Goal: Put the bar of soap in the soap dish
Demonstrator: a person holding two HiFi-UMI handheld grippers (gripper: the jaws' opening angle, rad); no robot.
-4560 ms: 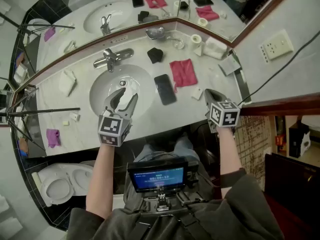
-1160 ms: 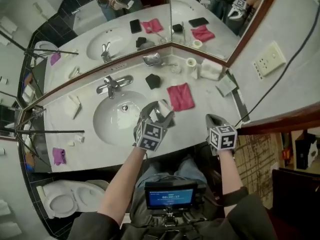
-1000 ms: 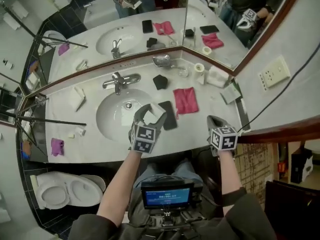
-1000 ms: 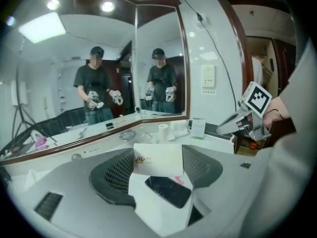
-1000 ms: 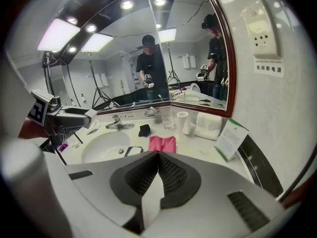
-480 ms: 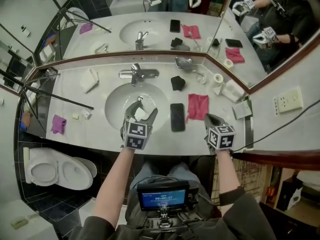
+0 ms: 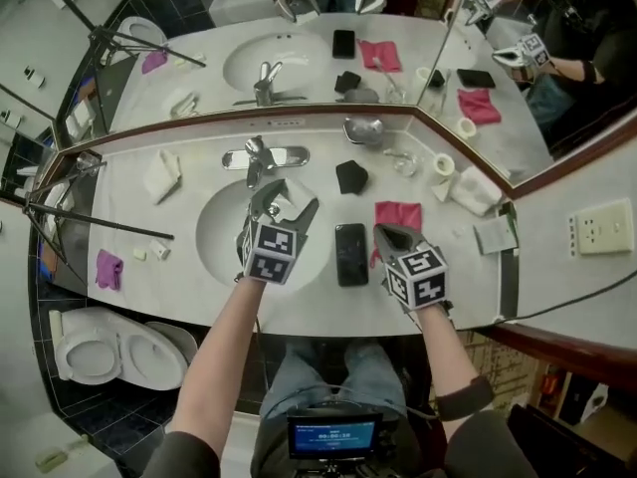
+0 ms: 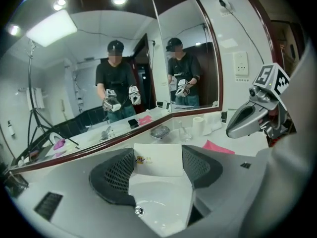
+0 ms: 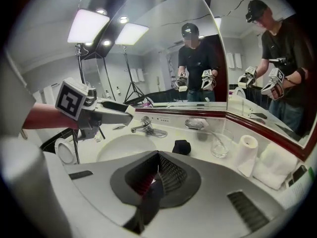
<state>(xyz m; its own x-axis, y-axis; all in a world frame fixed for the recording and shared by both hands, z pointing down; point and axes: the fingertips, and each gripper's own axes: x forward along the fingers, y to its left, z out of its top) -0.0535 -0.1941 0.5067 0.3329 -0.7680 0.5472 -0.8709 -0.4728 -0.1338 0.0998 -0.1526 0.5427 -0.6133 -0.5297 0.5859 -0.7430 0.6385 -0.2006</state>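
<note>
My left gripper is shut on a white boxed bar of soap and holds it above the right side of the sink basin. In the left gripper view the soap sits squarely between the dark pads. The silver soap dish stands at the back by the mirror, beyond and right of the soap; it also shows as soap dish and soap dish. My right gripper is shut and empty over the pink cloth's front left corner, its jaws pressed together.
A faucet rises behind the basin. A black phone, a pink cloth, a small black object, a glass, a paper roll and a folded white towel lie on the counter. A white cloth lies left.
The left gripper, empty over the sink in the oldest frame, has carried the soap from beside the phone leftward over the basin. The right gripper has moved left to the pink cloth.
</note>
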